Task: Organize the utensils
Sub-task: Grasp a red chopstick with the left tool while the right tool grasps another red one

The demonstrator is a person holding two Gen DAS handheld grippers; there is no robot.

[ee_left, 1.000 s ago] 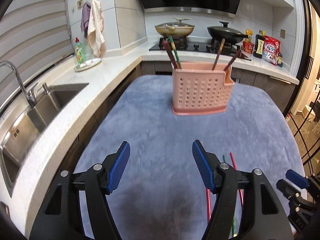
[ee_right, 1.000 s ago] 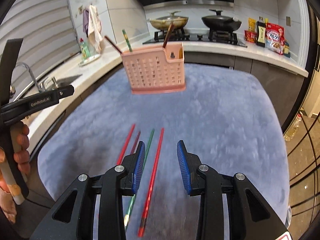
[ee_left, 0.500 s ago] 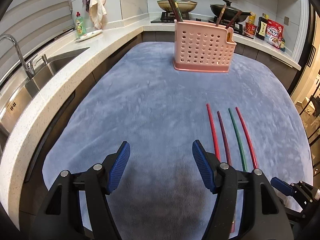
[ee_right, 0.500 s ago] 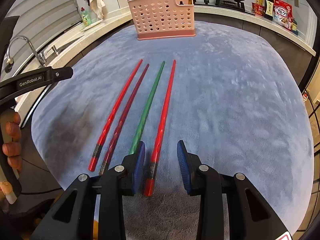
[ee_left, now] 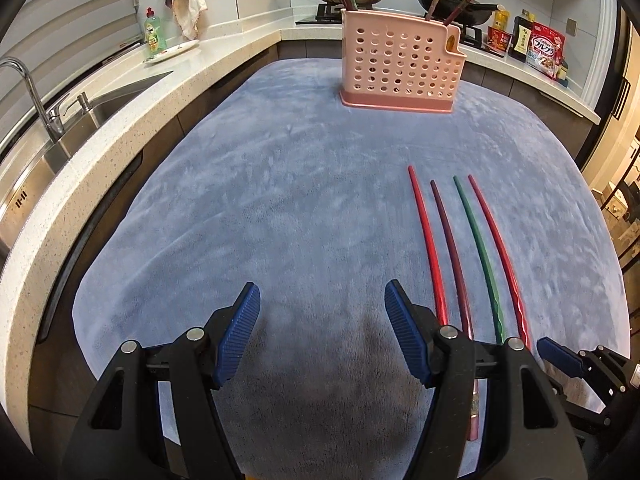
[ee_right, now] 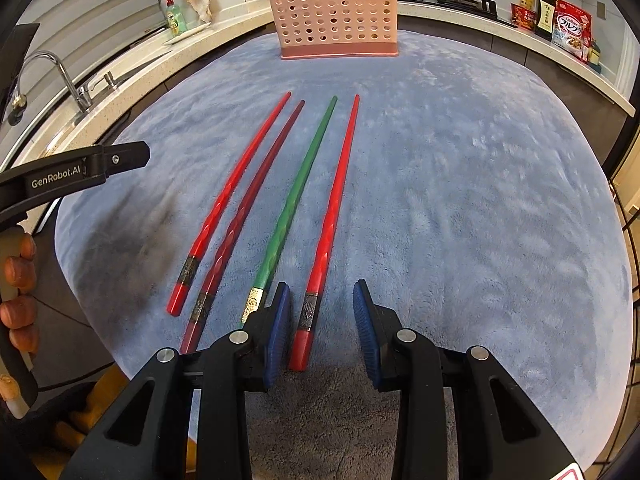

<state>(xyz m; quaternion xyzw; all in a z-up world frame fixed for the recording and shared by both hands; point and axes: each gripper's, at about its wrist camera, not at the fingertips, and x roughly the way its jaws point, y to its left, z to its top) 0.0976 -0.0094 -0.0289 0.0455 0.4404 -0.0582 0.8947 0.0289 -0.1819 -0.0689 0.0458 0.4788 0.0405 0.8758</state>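
Several chopsticks lie side by side on the blue-grey cloth [ee_left: 280, 200]: a red one [ee_right: 236, 188], a dark red one [ee_right: 256, 204], a green one [ee_right: 298, 196] and another red one [ee_right: 334, 208]. My right gripper [ee_right: 322, 320] hovers low over that last red chopstick; its thick end lies between the closing jaws, the pads not pressing on it. My left gripper [ee_left: 320, 332] stands open over bare cloth, left of the chopsticks [ee_left: 450, 248], with nothing between its fingers. A pink perforated holder [ee_left: 400, 68] with a few chopsticks in it stands at the far end.
A white counter with a sink [ee_left: 40, 152] and tap runs along the left. A green soap bottle [ee_left: 152, 34] stands at the back left. Pans sit on the stove [ee_left: 452, 0] behind the holder. Food packets [ee_left: 544, 50] stand at the back right.
Both grippers have sunk toward the cloth and tilted down. The chopsticks have come close, and the rightmost red one's end now lies between the right jaws, which have narrowed slightly.
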